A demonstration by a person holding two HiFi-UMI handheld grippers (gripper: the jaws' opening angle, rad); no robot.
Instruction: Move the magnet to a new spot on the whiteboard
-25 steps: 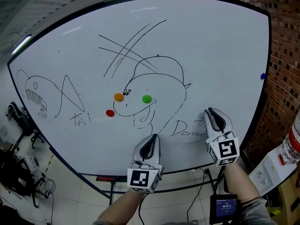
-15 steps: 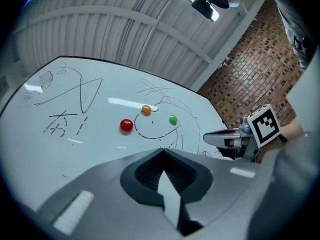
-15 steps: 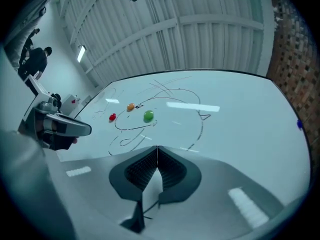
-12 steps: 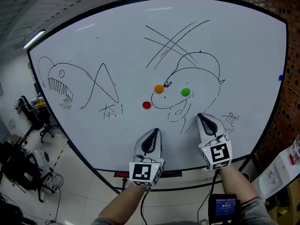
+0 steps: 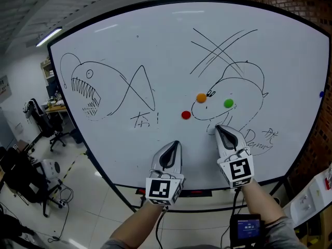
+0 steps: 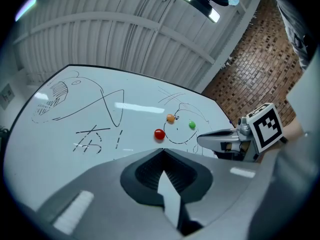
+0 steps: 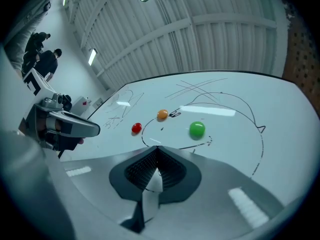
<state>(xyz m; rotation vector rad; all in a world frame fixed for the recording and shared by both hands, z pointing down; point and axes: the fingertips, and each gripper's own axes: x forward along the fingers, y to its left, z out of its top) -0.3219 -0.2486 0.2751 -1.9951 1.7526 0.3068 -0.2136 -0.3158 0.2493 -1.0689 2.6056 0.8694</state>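
Three round magnets stick to the whiteboard (image 5: 155, 51): red (image 5: 185, 114), orange (image 5: 201, 98) and green (image 5: 228, 103), set round a doodled head. My right gripper (image 5: 219, 127) is shut with nothing in it, its tip just below and left of the green magnet (image 7: 197, 129). My left gripper (image 5: 175, 144) is also shut and empty, lower on the board below the red magnet (image 6: 159, 134). Neither touches a magnet. In the left gripper view the right gripper (image 6: 220, 140) sits at the right; in the right gripper view the left gripper (image 7: 65, 126) sits at the far left.
A toothed fish drawing (image 5: 85, 90) and some writing (image 5: 145, 119) fill the board's left half. A small blue magnet (image 5: 321, 94) sits at the right edge by a brick wall (image 5: 311, 4). Office chairs (image 5: 41, 118) and cables lie on the floor at left.
Both grippers have slid left along the board; the right one has come from the writing at lower right to just under the green magnet. My view has turned left, showing the fish drawing.
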